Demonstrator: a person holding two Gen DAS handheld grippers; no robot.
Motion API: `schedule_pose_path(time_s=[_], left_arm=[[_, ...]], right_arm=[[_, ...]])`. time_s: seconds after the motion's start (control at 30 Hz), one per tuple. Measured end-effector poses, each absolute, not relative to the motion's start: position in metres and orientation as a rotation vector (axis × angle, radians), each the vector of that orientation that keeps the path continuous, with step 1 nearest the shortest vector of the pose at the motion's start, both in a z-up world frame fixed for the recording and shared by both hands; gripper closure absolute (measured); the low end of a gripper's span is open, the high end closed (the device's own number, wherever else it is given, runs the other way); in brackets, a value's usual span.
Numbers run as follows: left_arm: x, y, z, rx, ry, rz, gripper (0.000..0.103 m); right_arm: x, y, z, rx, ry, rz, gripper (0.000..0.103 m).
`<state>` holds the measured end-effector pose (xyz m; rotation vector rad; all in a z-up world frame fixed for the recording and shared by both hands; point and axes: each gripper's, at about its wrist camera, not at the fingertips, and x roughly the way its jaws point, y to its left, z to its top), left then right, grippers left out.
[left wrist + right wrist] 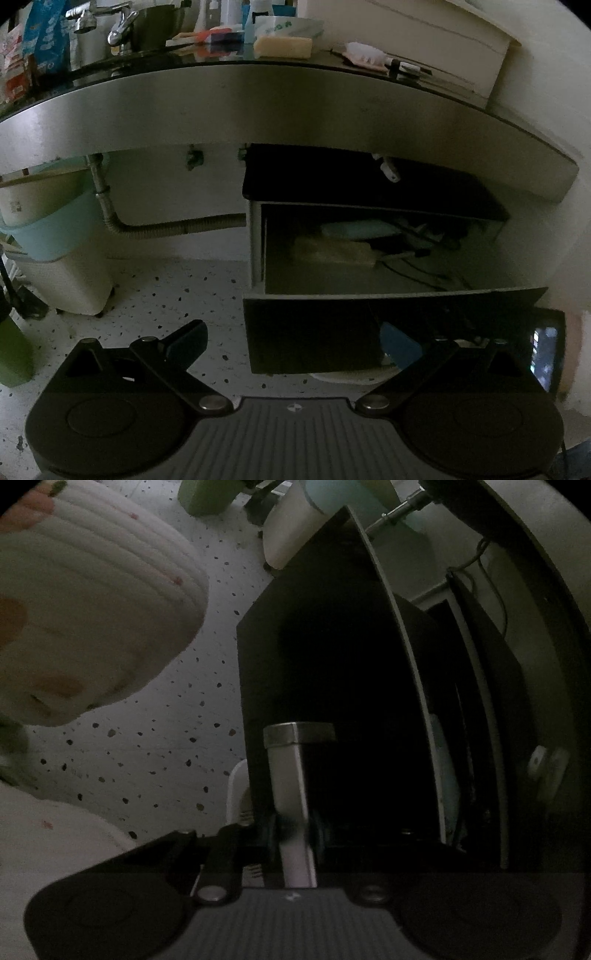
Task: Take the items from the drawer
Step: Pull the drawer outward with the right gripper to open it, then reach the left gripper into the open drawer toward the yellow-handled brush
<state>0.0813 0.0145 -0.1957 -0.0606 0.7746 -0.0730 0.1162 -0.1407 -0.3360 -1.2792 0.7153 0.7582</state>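
The drawer (pixel 388 291) under the counter stands pulled out, dark front panel toward me. Inside lie a pale flat box (pixel 332 253), a light blue packet (pixel 354 229) and dark cables (pixel 417 266). My left gripper (pixel 295 343) is open and empty, held in front of and below the drawer front. My right gripper (pixel 295 830) is shut on the drawer's metal bar handle (pixel 291 775) against the dark drawer front (pixel 332 664).
A white and blue bin (pixel 62 254) stands left on the speckled floor (pixel 177 295), with a drain hose (pixel 166 229) behind it. The counter (pixel 258 107) above carries a tap, sponge and bottles. My quilted sleeve (pixel 92 609) fills the right wrist view's left.
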Motion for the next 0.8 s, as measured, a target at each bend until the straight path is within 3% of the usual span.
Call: schedule_pose_path(time_s=[0.5,0.63,0.8], left_arm=[[0.082,0.023,-0.196,-0.071,0.776,-0.057,0.002],[0.082,0.028,-0.196,-0.092,0.781,-0.046,0.002],[0.080,0.028,-0.195,-0.091,0.775,-0.051,0.002]], right_arm=[[0.073,-0.141,-0.274,-1.175,0.605,0.773,0.081],[0.076,-0.148,-0.247,-1.191,0.557,0.714,0.067],[0.099,-0.148,-0.242,-1.237,0.559,0.684,0.067]])
